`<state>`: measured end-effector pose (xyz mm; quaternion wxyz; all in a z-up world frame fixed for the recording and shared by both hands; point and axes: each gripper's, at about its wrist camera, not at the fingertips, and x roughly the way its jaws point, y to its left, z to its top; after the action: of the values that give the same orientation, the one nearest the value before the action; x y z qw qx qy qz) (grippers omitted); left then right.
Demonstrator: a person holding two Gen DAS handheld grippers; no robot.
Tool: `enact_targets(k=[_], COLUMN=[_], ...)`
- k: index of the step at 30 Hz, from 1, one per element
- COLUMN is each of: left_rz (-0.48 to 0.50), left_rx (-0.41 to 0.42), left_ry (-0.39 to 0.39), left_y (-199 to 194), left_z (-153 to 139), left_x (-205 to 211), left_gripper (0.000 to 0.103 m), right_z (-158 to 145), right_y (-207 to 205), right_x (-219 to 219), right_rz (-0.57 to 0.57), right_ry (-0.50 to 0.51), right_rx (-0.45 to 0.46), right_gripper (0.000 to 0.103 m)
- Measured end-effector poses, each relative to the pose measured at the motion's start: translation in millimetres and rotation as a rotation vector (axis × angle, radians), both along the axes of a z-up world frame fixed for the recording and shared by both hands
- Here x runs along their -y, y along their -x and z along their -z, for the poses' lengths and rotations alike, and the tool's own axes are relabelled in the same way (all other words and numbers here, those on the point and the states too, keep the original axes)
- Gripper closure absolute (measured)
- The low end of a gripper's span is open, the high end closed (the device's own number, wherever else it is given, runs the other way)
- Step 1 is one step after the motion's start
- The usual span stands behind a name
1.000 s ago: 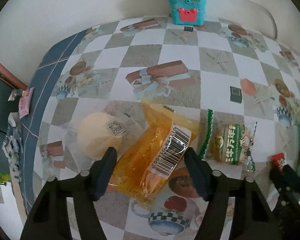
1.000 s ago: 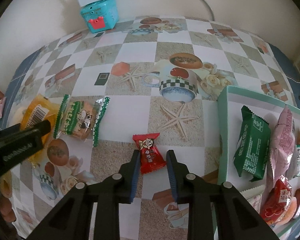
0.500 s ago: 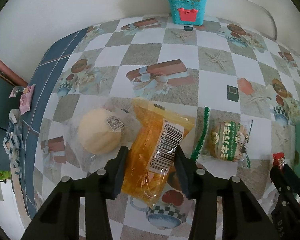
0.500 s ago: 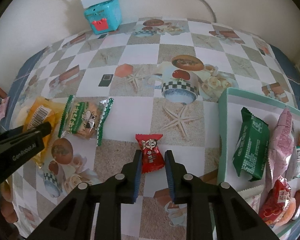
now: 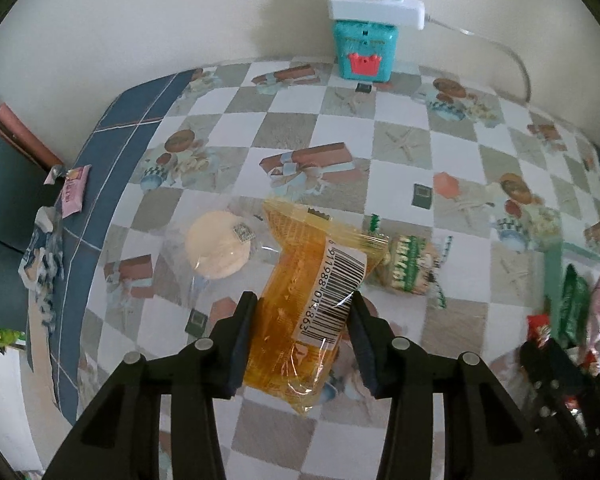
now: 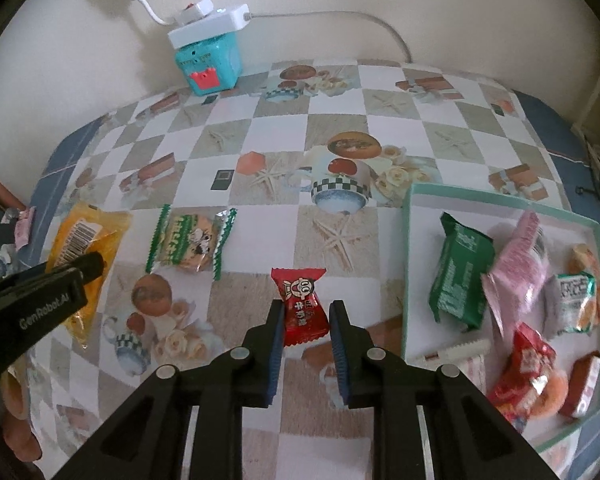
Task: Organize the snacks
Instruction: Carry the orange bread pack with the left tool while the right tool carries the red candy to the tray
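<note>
Left wrist view: the left gripper [image 5: 303, 342] has its jaws clenched on a clear yellow-orange plastic snack packet with a white barcode label [image 5: 312, 292], which hangs between them above the chequered, picture-printed tabletop [image 5: 404, 184]. The packet's upper end sticks out past the fingertips. Beyond it, on the tabletop, lie a round pale bun in clear wrap [image 5: 219, 250] on the left and a green-and-white wrapped biscuit [image 5: 410, 266] on the right. A teal box with a red crown mark [image 5: 366, 54] stands at the far edge against the wall, with a white power strip [image 5: 376, 10] on top of it.

In the right wrist view the right gripper [image 6: 303, 326] has its jaws clamped on a small red candy wrapper with a cartoon face [image 6: 302, 306], gripping its lower half; the upper twist stands free above the fingertips. Just to the right sits a shallow white tray with a mint-green rim [image 6: 407, 264] holding several snacks: a dark green packet [image 6: 460, 280], a pink packet [image 6: 518, 272] and other red and orange wrappers. The left gripper shows at the left edge of this view, with the yellow-orange packet in it.
</note>
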<state>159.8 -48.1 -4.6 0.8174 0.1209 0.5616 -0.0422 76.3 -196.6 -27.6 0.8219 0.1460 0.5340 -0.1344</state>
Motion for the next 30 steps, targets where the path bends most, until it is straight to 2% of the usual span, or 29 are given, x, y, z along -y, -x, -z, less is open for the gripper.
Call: enact_targets(k=[7,13,20,30], left_rz=[0.027,0.049,0.076,0.141], left_rx=[0.028,0.077,0.119,0.142], left_ry=[0.016,0.004,0.027,0.038], left_y=[30,55,84,110], left_z=[-19,-36,-52,-61], left_x=[18,27,39,69], left_gripper=[0.056,0.056,0.056,0.056], right_z=[-17,-28,-45,-58], right_y=[26,52,83,109], right_x=[1,14,27,56], right_rz=[0.018,0.079,0.125,0.189], right_ry=[0.008,-0.026,-0.032,-0.031], right_rx=[0.013,0.017,0.050,0.075], right_gripper=[0.079,0.079,0.079,0.079])
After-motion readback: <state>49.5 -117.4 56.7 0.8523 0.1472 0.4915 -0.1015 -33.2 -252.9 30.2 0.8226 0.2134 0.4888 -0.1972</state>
